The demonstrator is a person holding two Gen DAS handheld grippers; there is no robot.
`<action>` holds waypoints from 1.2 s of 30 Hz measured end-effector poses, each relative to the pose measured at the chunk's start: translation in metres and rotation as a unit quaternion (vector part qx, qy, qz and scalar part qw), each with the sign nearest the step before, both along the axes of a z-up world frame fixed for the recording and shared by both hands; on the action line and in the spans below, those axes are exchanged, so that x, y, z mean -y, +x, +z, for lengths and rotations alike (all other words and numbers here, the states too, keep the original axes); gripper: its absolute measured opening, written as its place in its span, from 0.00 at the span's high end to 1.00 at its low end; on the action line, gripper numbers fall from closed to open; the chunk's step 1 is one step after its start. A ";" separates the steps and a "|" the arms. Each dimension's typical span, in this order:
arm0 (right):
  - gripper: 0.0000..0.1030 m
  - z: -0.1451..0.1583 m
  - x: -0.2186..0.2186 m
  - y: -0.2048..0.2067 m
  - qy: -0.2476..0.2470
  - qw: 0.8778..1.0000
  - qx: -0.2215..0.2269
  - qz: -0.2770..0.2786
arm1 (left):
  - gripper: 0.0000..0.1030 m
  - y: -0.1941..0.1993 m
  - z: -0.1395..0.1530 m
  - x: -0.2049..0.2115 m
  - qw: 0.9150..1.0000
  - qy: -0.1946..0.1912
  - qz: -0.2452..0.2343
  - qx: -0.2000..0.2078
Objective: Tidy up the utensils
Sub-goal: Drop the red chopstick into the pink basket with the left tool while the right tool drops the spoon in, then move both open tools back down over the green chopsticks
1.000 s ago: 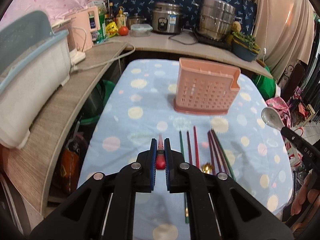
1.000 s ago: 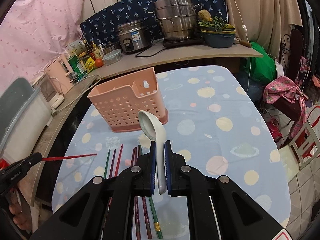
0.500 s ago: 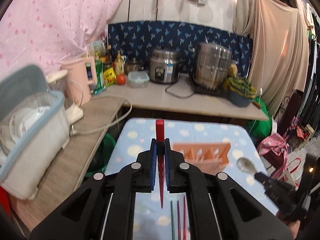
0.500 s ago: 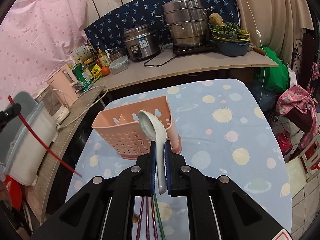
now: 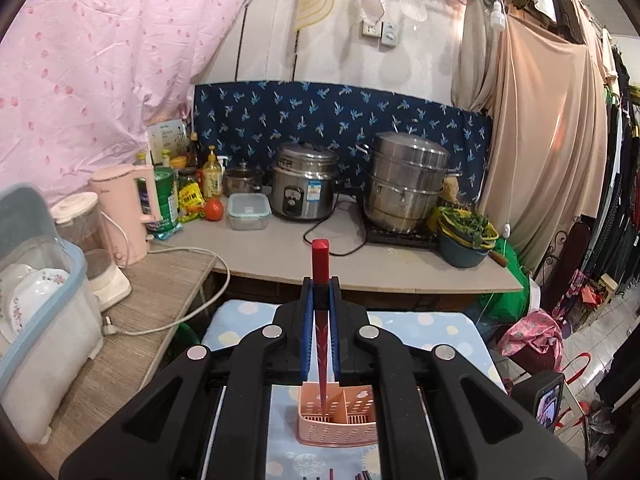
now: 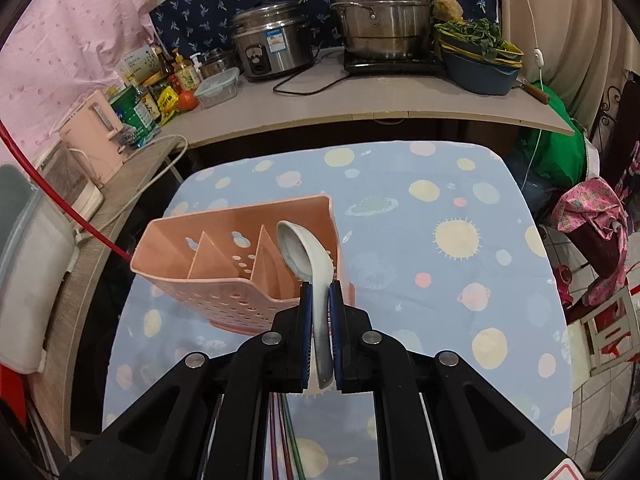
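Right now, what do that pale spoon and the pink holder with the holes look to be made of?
The spoon looks like glazed ceramic or melamine: thick, pale and glossy, with a soft sheen; I cannot tell which. The holder looks like matte moulded plastic: thin, even pink walls, punched holes and dividers formed in one piece.

No wording can be read with any certainty in either view. The rice cooker (image 5: 303, 187) carries a small blue-and-white label on its front and the green tin (image 5: 164, 200) beside the pink kettle (image 5: 127, 216) has printed lettering, but both are too small and blurred to make out. The yellow packet (image 6: 167, 101) by the bottles may carry characters, equally illegible.
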State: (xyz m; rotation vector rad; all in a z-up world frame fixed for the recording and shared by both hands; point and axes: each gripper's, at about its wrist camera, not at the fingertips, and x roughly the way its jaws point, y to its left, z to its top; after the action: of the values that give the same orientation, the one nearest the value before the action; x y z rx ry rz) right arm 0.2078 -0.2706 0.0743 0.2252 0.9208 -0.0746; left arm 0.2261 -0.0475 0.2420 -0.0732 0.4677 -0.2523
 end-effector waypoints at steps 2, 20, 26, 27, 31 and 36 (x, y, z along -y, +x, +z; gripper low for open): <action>0.92 -0.005 -0.001 0.005 -0.007 1.000 -0.012 0.002 | 0.93 0.008 -0.011 0.004 1.000 0.002 -0.005 -0.011; 0.90 0.001 0.008 0.002 0.027 0.999 0.009 -0.016 | 0.87 0.031 -0.077 -0.005 0.997 0.005 0.006 -0.081; 0.89 0.007 0.007 -0.021 0.028 0.999 0.017 -0.016 | 0.73 0.021 -0.082 -0.014 0.996 0.003 0.013 -0.090; 0.88 0.008 0.007 -0.026 0.026 0.999 0.019 -0.016 | 0.72 0.018 -0.082 -0.015 0.996 0.002 0.014 -0.091; 0.86 0.005 0.006 -0.049 0.024 0.999 0.017 -0.014 | 0.64 0.002 -0.089 -0.021 0.995 0.007 0.016 -0.093; 0.84 -0.006 0.001 -0.083 0.023 1.000 0.009 -0.009 | 0.57 -0.024 -0.108 -0.031 0.993 0.012 0.018 -0.115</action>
State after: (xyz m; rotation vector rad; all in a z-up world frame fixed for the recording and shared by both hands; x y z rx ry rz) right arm 0.1253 -0.2718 0.0684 0.2758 0.9042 -0.0676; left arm 0.2019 -0.0166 0.1343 -0.0875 0.6974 -0.2043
